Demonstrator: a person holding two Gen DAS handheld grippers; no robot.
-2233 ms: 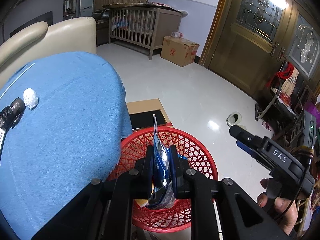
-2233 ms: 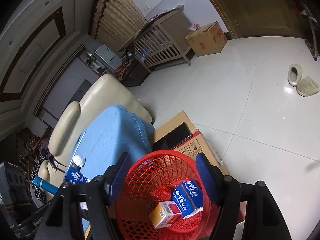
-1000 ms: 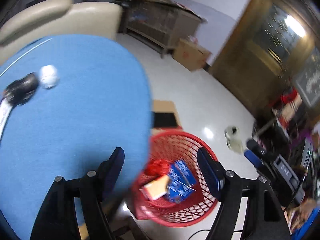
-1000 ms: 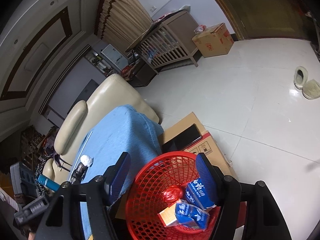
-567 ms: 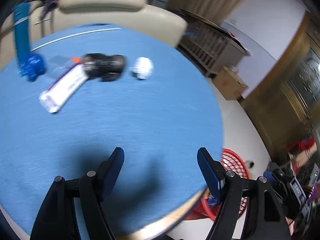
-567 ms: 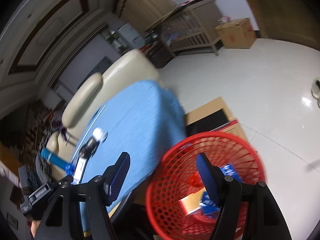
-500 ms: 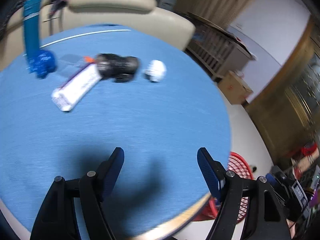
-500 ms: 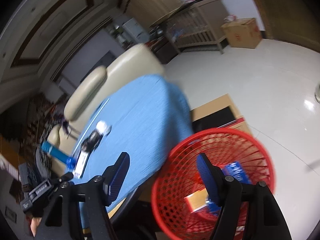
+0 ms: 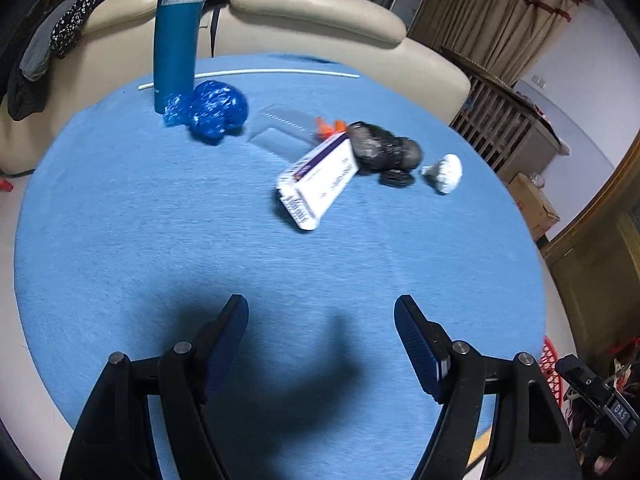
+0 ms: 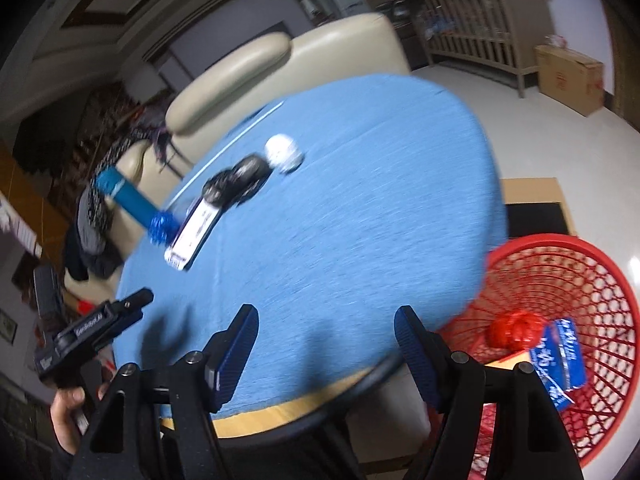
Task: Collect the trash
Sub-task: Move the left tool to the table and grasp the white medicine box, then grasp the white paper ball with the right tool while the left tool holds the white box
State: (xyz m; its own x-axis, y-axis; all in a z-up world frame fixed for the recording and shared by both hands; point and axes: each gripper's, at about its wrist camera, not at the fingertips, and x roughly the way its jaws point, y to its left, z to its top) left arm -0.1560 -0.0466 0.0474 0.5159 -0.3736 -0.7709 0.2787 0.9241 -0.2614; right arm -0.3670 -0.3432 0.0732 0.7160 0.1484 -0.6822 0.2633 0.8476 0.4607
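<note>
On the round blue table lie a white and purple box, a crumpled black bag, a white paper ball and a blue crumpled wrapper. My left gripper is open and empty above the table's near part. My right gripper is open and empty over the table's edge. The red basket beside the table holds a blue packet and a red ball. The box, black bag and paper ball also show in the right wrist view.
A tall teal bottle stands at the table's far side. A cream sofa curves behind the table. A flat cardboard box lies on the floor by the basket. A wooden crib stands far back.
The left gripper let the blue packet fall into the basket, then swung over the table toward the trash. The right gripper turned from the basket toward the table.
</note>
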